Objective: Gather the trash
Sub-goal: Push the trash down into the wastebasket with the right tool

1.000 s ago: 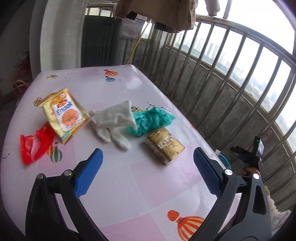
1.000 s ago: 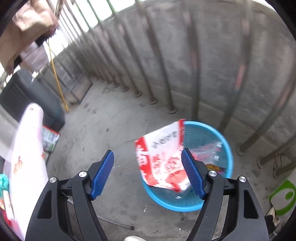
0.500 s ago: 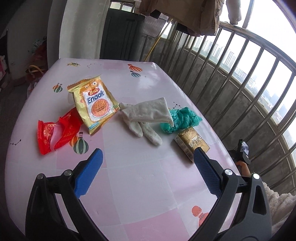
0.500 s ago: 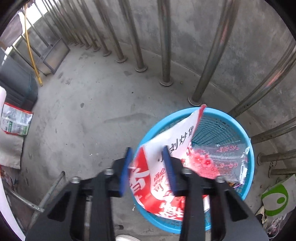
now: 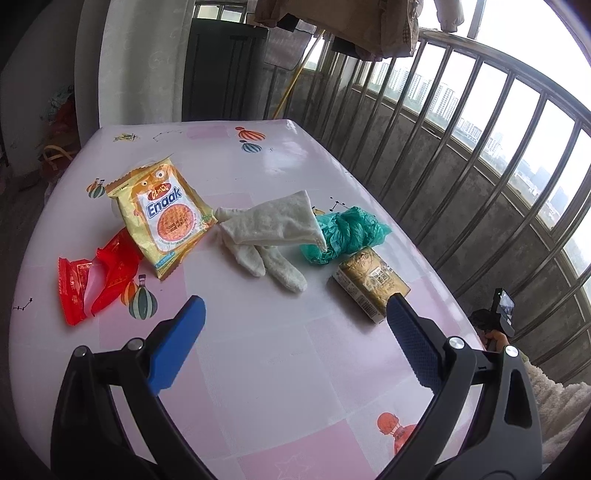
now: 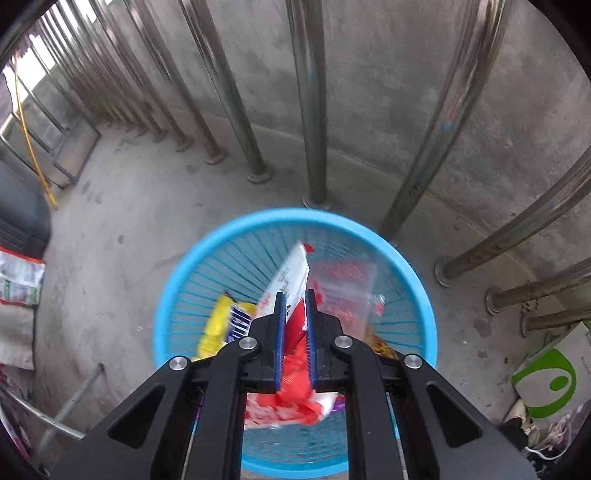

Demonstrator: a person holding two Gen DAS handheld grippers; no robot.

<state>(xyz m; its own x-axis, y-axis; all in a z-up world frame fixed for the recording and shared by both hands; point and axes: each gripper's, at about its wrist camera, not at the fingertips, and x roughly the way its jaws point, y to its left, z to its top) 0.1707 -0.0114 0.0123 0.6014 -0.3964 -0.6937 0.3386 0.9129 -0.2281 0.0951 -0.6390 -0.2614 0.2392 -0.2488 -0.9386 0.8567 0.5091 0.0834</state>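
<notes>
Trash: a red-and-white wrapper (image 6: 295,354) pinched in the right gripper (image 6: 295,306) above the blue basket (image 6: 177,295). Left gripper (image 5: 295,314) spread wide over the table (image 5: 258,369); at 12 o'clock a white glove (image 5: 269,229), at 10 a snack bag (image 5: 166,218).

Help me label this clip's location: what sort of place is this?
Probably a high-rise apartment balcony: a metal railing overlooks distant towers, clothes hang overhead, and the bare concrete floor holds a blue basket.
</notes>
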